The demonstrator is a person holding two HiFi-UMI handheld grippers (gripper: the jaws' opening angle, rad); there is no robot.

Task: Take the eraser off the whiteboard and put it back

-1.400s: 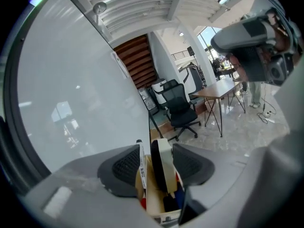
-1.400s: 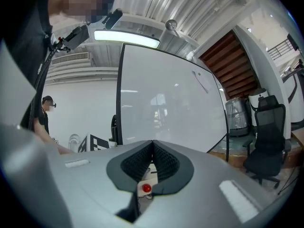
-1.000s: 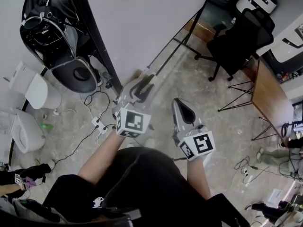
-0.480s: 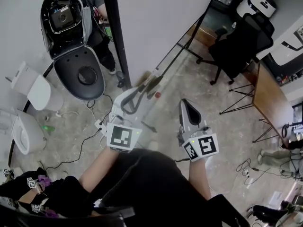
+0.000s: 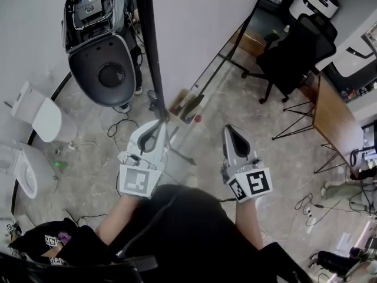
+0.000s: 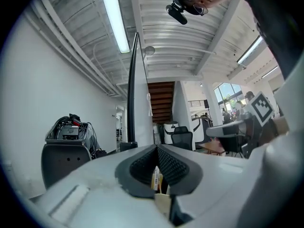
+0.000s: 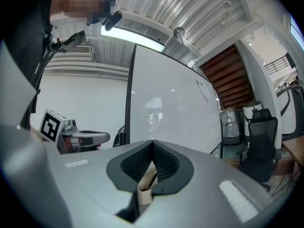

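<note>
Both tongs are shut tight and hold nothing. On the left tongs [image 5: 158, 124] the jaws have just been closing. Now their dark bumpy pads meet at the tips with no thing between them. On the right tongs [image 5: 232, 130] the jaws are pressed together too, and they are empty. Both tongs point level, out toward the big whiteboard [image 5: 200, 22]. They are side by side but apart. The left one is in front of the black post [image 5: 148, 46] at the whiteboard's edge. The right one faces the white sheet.

A small brown and dark block, which looks like the eraser [image 5: 180, 102], lies on the low ledge at the bottom of the whiteboard. It is too small to be sure. It is near the tips of the left tongs, a bit past them and to the right, and it does not touch them. A tiny red thing [image 5: 198, 118] lies just beside that ledge.

Past the post stands a big black and grey machine [image 5: 106, 63]. Wires [image 5: 115, 125] trail on the floor [image 5: 235, 93]. A black chair [image 5: 294, 46] stands far off on the right.
</note>
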